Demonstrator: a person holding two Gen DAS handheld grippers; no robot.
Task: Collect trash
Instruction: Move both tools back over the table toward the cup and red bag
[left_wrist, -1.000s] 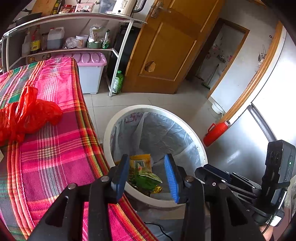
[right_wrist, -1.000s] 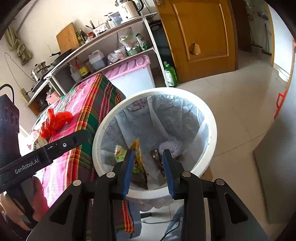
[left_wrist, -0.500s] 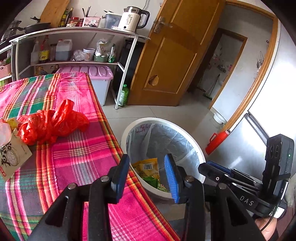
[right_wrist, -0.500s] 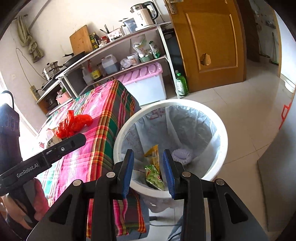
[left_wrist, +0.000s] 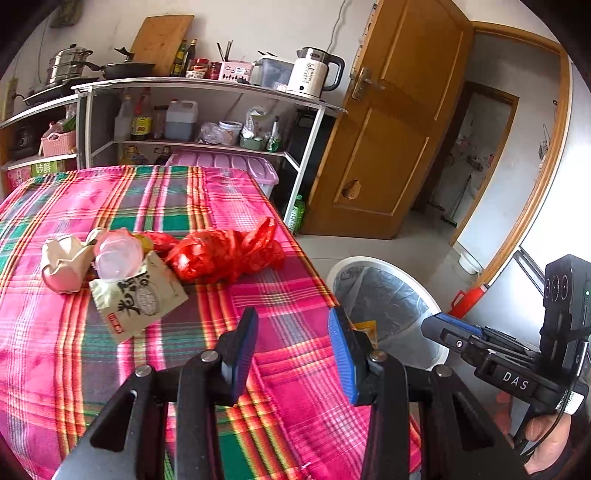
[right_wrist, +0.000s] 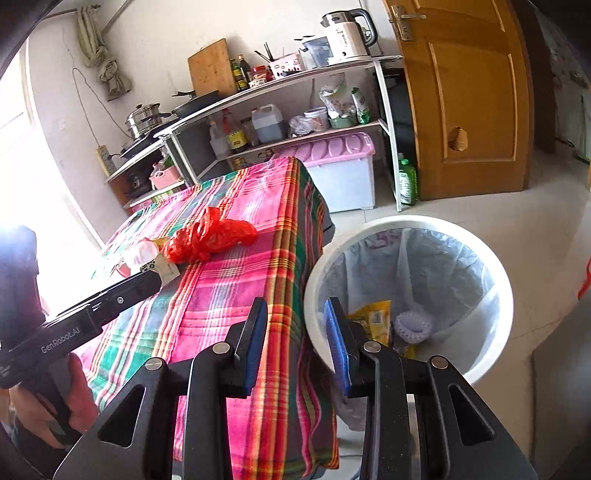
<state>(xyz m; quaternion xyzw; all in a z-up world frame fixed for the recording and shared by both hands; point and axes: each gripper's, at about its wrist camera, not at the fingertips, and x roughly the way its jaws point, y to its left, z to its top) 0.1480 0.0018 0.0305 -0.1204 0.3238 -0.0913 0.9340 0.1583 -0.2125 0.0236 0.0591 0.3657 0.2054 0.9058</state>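
Note:
A crumpled red plastic bag lies on the plaid tablecloth; it also shows in the right wrist view. Left of it lie a paper sachet, a clear plastic cup and a crumpled cream paper cup. The white lined trash bin stands on the floor beside the table with wrappers inside; its rim shows in the left wrist view. My left gripper is open and empty above the table's near right edge. My right gripper is open and empty between table edge and bin.
A white shelf rack with bottles, pans and a kettle stands behind the table. A pink-lidded storage box sits under it. A wooden door stands to the right. A red object lies on the floor beyond the bin.
Both grippers have pulled back and up from over the bin towards the table. More of the tabletop trash has come into the left wrist view. Both stayed open and empty.

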